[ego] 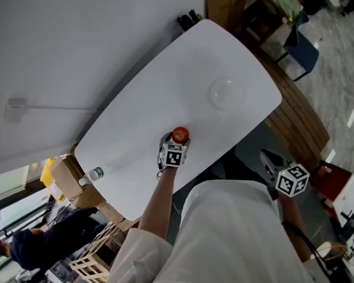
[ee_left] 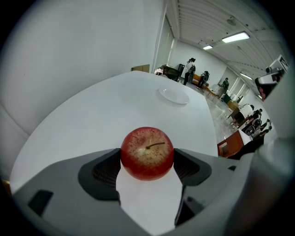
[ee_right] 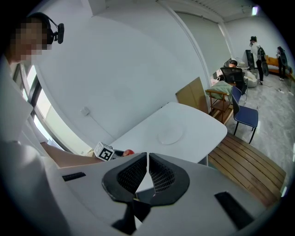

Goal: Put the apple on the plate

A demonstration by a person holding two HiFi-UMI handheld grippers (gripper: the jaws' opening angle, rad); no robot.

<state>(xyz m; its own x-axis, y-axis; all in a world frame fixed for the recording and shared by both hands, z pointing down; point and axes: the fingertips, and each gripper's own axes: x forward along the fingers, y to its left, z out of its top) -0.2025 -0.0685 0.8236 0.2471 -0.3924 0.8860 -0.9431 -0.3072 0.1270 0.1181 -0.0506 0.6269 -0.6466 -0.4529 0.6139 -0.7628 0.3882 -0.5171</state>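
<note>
A red apple [ego: 180, 134] [ee_left: 147, 153] rests on the white table [ego: 170, 76] near its front edge. My left gripper [ego: 179, 139] [ee_left: 147, 161] points steeply down over it, one jaw on each side, and both pads touch the apple's flanks at the fingertips. The clear glass plate [ego: 225, 91] [ee_left: 174, 96] lies empty farther across the table, well apart from the apple. My right gripper [ego: 267, 158] [ee_right: 147, 162] hangs off the table's right side by the person's body, jaws together with nothing between them. In the right gripper view the apple [ee_right: 128, 152] and plate [ee_right: 169, 136] show small.
A water bottle [ego: 92, 174] stands at the table's near-left corner above cardboard boxes [ego: 67, 181]. A wooden platform [ego: 300, 120] runs along the right edge, with a blue chair [ego: 301, 53] beyond. A white wall borders the left. People stand far back in the room.
</note>
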